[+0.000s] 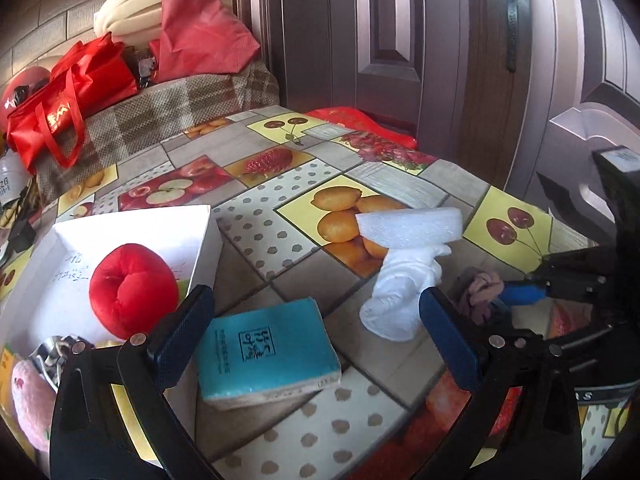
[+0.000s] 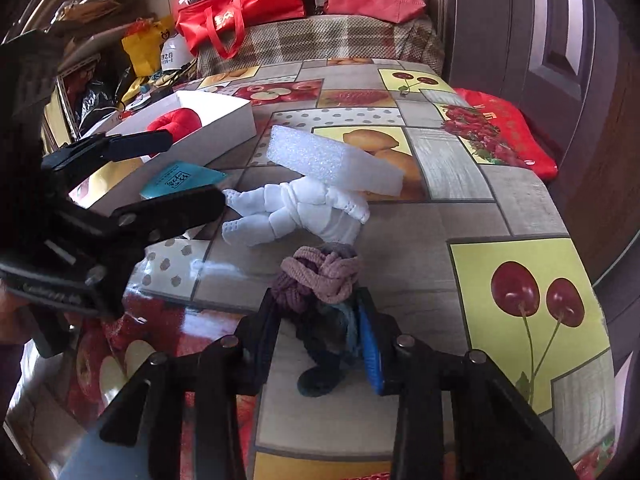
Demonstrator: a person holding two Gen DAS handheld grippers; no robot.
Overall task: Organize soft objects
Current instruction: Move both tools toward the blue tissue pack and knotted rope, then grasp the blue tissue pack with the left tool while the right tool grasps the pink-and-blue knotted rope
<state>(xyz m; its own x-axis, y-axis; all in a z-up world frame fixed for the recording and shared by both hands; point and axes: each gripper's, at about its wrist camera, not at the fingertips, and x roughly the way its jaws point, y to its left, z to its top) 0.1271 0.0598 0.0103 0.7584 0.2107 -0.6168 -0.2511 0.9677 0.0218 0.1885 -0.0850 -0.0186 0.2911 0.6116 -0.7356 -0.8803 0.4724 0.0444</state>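
Observation:
My right gripper (image 2: 320, 336) is shut on a knotted bundle of mauve, purple and dark blue cord (image 2: 316, 284) lying on the fruit-print tablecloth (image 2: 480, 208). Just beyond the bundle lies a white jointed doll (image 2: 304, 208) with a white foam block (image 2: 332, 160) leaning on it. My left gripper (image 1: 316, 336) stands open over a teal sponge (image 1: 268, 352), not touching it. A red plush apple (image 1: 132, 288) sits in the white box (image 1: 200, 240) at the left. In the left wrist view the cord bundle (image 1: 480, 292) and my right gripper (image 1: 532, 292) show at the right.
A pink plush (image 1: 28, 400) and a patterned item (image 1: 52, 352) lie beside the box. Red bags (image 1: 68, 96) and rolled white foam (image 1: 128, 12) sit on a plaid-covered seat (image 1: 180, 104) behind the table. A dark door (image 1: 400, 40) and another red bag (image 2: 508, 132) border the table's far right.

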